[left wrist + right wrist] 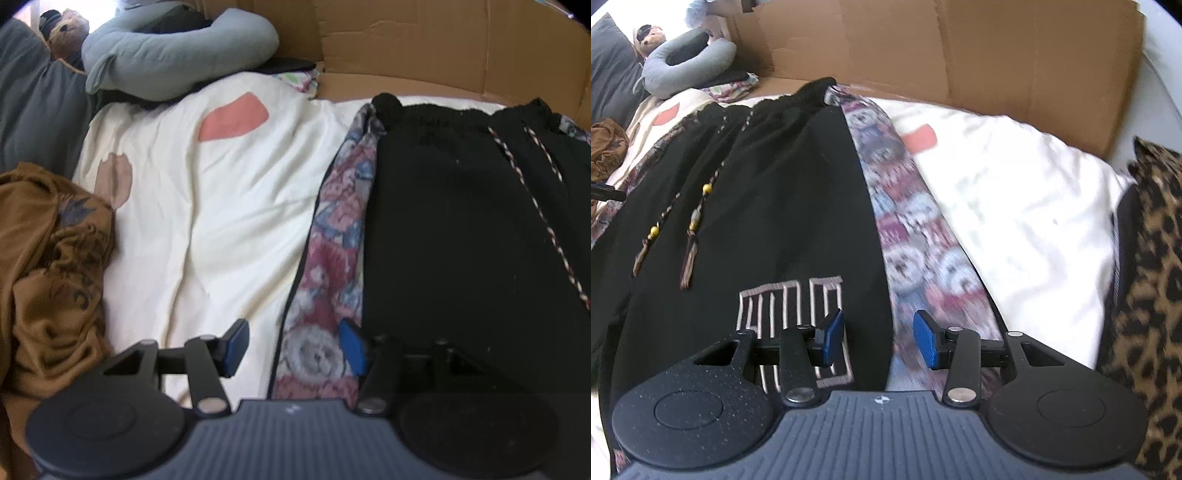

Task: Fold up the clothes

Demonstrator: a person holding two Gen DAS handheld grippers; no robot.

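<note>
Black drawstring trousers (461, 229) lie flat on a bear-print cloth (332, 236) on the white bedcover (221, 206). My left gripper (293, 347) is open and empty above the trousers' left edge and the bear-print cloth. In the right wrist view the trousers (768, 192) show a grey embroidered logo (798, 310) and beaded tassel cords (694, 229). My right gripper (879, 341) is open and empty over the trousers' right edge, beside the bear-print cloth (916, 229).
A crumpled brown garment (48, 266) lies at the left. A grey neck pillow (166, 55) and a teddy bear (66, 29) sit at the far left. Cardboard (960, 55) stands behind the bed. A leopard-print fabric (1152, 280) lies at the right.
</note>
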